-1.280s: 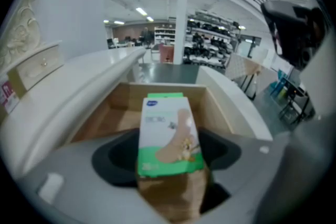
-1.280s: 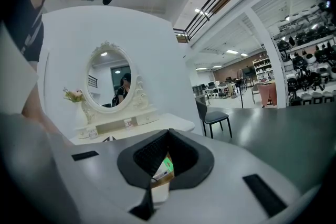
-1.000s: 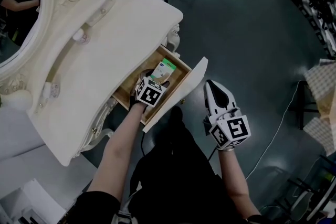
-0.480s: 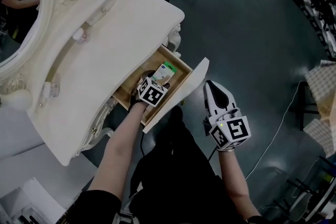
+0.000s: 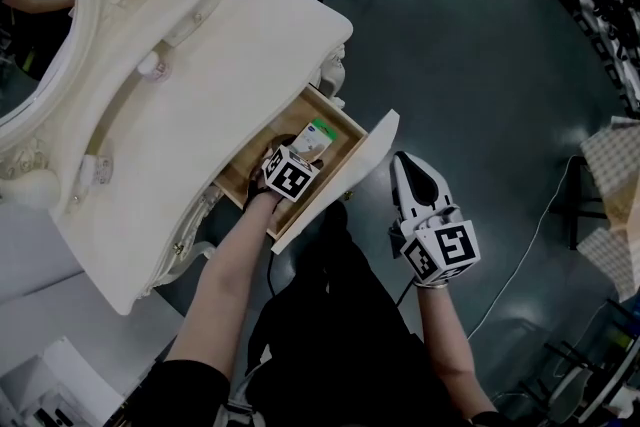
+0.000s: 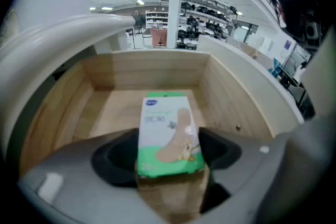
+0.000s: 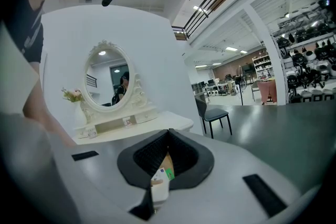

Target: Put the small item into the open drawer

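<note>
Plaster box (image 6: 169, 136) sits clamped between the jaws of the left gripper (image 5: 298, 158), already inside the open wooden drawer (image 5: 342, 127) of the dressing table (image 5: 200, 85). It is low over the drawer floor; whether it touches, I cannot tell. Only letting go looks left. The right gripper (image 5: 403, 167) hangs outside the drawer front, jaws together, carrying nothing.

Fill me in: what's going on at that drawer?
A person is working at a white dressing table with a gripper in each hand. The left gripper reaches into the open wooden drawer, jaws closed on a small white-and-green box that is not yet released. The right gripper is shut on nothing and hangs outside the drawer front.
</note>
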Motion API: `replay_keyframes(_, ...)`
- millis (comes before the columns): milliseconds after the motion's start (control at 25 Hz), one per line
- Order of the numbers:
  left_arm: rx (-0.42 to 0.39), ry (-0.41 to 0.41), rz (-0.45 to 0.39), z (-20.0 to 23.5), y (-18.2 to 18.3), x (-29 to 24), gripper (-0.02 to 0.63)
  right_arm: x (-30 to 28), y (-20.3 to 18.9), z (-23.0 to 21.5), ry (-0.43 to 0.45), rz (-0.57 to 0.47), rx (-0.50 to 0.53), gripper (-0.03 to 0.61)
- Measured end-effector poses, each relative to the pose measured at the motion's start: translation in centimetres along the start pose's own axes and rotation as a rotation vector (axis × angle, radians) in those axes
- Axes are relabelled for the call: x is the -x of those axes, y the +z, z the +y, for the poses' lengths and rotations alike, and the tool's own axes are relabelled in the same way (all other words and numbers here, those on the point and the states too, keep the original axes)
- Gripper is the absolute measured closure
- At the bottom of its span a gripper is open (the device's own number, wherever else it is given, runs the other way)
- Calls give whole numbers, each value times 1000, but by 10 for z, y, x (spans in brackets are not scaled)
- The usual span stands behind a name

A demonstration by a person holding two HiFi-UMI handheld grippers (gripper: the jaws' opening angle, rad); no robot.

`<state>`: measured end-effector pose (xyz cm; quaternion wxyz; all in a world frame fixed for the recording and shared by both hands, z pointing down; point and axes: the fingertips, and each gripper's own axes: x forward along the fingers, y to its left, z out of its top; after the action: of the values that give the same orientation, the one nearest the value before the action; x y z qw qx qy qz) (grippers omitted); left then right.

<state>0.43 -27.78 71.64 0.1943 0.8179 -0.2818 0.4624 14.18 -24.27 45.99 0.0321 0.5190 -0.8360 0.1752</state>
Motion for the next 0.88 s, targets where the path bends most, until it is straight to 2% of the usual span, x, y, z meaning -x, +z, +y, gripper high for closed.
replay_keyframes(200, 11, 0, -3, 1, 0, 0, 246, -2, 0, 1, 7, 2, 2, 581)
replay_keyframes(280, 32, 1, -13, 3, 2, 2, 220, -3, 0, 2, 10, 3, 2, 581)
replay_keyframes(400, 67, 3, -43, 6, 7, 9, 218, -3, -1, 5, 14, 5, 4, 581)
replay_keyframes(640, 107, 57, -178, 16, 37, 45, 256, -5, 4, 13, 31, -6, 11, 581)
replay_keyframes(880, 135, 147, -326, 24, 57, 91, 335, -5, 10, 25, 48, -29, 24, 581)
